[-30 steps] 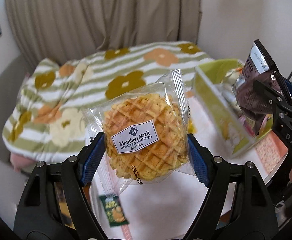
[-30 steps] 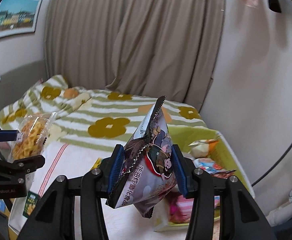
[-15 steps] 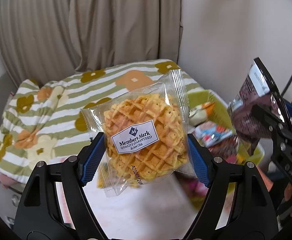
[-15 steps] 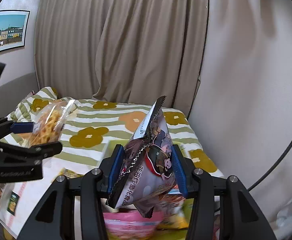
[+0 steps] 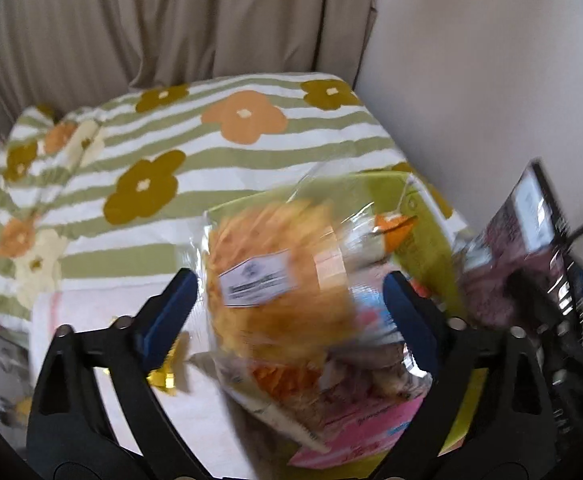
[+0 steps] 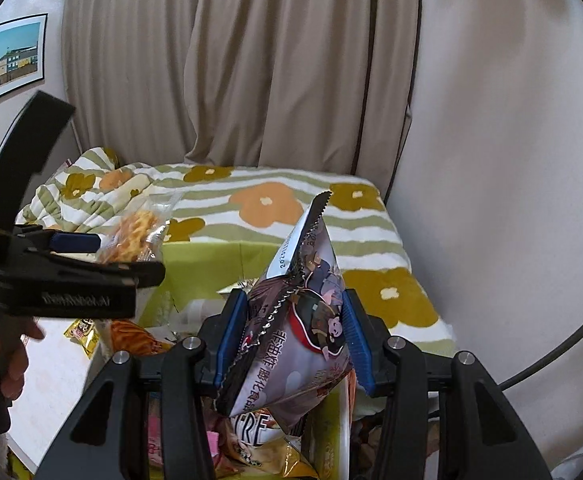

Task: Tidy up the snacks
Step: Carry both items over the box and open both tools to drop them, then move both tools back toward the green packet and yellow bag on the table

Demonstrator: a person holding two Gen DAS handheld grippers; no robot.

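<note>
Our left gripper [image 5: 287, 304] has just been opening; its blue pads stand clear of the clear-wrapped golden waffle [image 5: 275, 280], blurred between them above the lime-green box [image 5: 423, 216] of snacks. Our right gripper [image 6: 291, 338] pinches a purple foil snack bag [image 6: 303, 320] over that box.

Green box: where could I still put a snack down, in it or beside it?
The green box is crowded: packets pile up across its near end. The bare room is beside it, on the pale tablecloth to the box's left, between the gold packet and the table's near edge.
</note>
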